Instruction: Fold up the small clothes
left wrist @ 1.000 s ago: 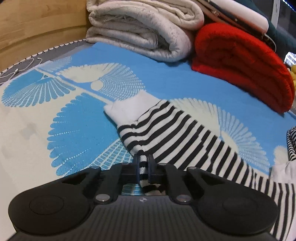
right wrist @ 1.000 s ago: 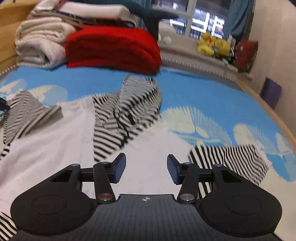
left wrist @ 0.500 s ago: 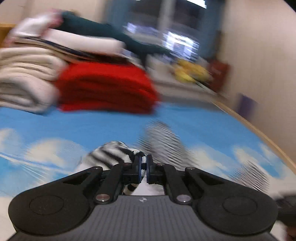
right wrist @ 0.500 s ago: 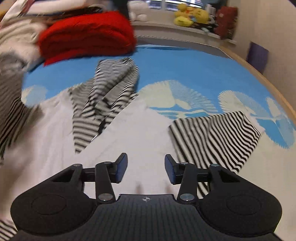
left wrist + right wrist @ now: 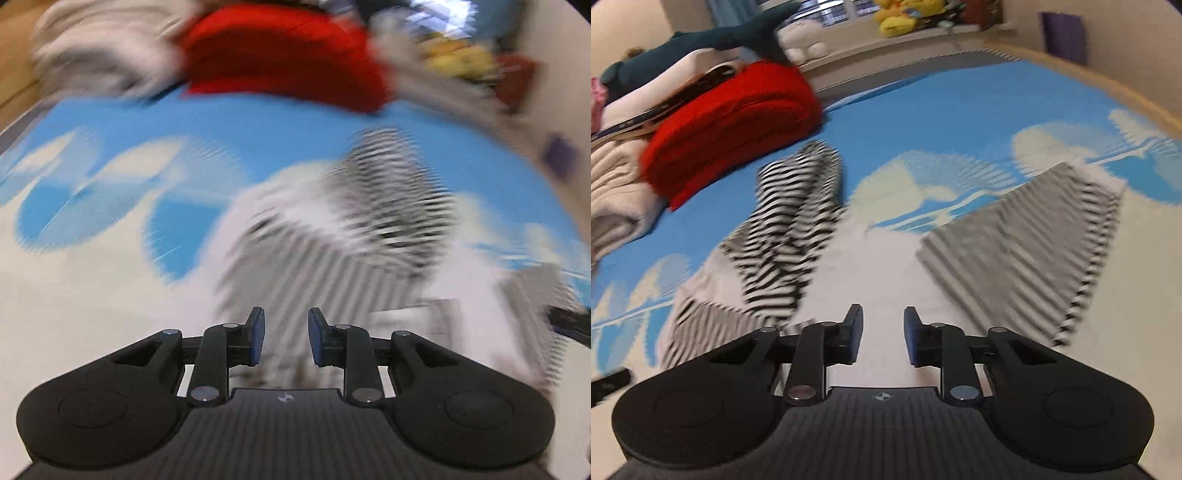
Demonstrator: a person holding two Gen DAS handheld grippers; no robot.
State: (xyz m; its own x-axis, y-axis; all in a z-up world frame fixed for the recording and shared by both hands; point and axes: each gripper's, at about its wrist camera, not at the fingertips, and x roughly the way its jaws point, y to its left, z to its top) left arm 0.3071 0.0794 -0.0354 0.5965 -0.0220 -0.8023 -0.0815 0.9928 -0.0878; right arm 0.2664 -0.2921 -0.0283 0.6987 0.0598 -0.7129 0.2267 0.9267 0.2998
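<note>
Nearest in the left wrist view, the left gripper has let go of the striped sleeve it was pinching a second ago: its jaws are opening and nothing sits between the pads. That sleeve now lies folded in over the white body of the striped garment, just beyond the fingertips, so the left-side fold looks laid down, though blur hides how neatly.

In the right wrist view, the right gripper is narrower than it was a second ago; its jaws are closing over bare white cloth, with nothing gripped yet. I judge it is reaching for the right sleeve, which lies spread flat to the right and is not yet folded.

Farther off on the blue bedcover, the red blanket rests at far left beside pale folded blankets.

No containers are in view.
</note>
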